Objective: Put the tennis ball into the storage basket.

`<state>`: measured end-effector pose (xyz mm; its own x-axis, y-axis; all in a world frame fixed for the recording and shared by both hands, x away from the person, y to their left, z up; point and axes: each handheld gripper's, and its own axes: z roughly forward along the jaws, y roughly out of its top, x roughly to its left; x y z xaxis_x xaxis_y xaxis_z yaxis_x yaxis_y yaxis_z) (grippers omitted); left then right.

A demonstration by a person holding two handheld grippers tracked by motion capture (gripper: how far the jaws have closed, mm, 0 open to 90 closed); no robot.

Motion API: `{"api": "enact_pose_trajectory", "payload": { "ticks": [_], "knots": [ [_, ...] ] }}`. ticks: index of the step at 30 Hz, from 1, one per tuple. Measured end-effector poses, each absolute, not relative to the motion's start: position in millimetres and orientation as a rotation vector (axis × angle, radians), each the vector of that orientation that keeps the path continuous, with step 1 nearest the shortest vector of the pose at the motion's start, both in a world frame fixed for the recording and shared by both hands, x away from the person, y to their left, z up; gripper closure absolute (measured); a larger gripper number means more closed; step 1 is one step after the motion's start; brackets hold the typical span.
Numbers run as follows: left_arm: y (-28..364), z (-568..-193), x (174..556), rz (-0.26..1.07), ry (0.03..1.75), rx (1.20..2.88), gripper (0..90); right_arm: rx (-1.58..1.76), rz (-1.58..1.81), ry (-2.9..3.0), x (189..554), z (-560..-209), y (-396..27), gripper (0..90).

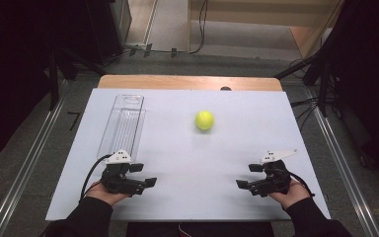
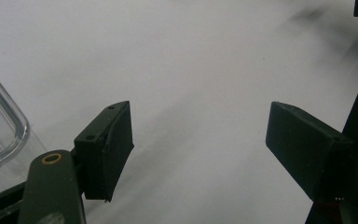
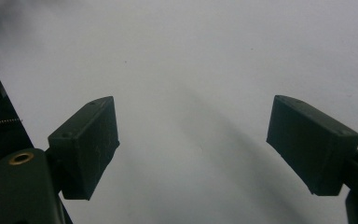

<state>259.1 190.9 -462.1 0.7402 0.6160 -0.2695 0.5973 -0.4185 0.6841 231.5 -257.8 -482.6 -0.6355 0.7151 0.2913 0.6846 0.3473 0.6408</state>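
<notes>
both grippers, left (image 1: pixel 145 174) and right (image 1: pixel 244 176), wide open, empty | ball (image 1: pixel 204 120) may roll if nudged | tray (image 1: pixel 122 123) could slide

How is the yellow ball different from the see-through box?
The ball is round, solid yellow and small; the box is long, clear and much bigger. The ball sits near the middle of the table, the box along its left side. Both rest on the table, untouched by either gripper.
</notes>
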Motion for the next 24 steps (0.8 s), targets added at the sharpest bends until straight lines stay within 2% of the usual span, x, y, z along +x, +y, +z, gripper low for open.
{"api": "enact_pose_trajectory", "payload": {
  "ticks": [24],
  "knots": [
    [200.7,-463.2,263.4,0.010,0.914,2.113,23.4,1.339,1.179,2.539,232.2,-482.2,-259.3,14.6]
  ]
}}
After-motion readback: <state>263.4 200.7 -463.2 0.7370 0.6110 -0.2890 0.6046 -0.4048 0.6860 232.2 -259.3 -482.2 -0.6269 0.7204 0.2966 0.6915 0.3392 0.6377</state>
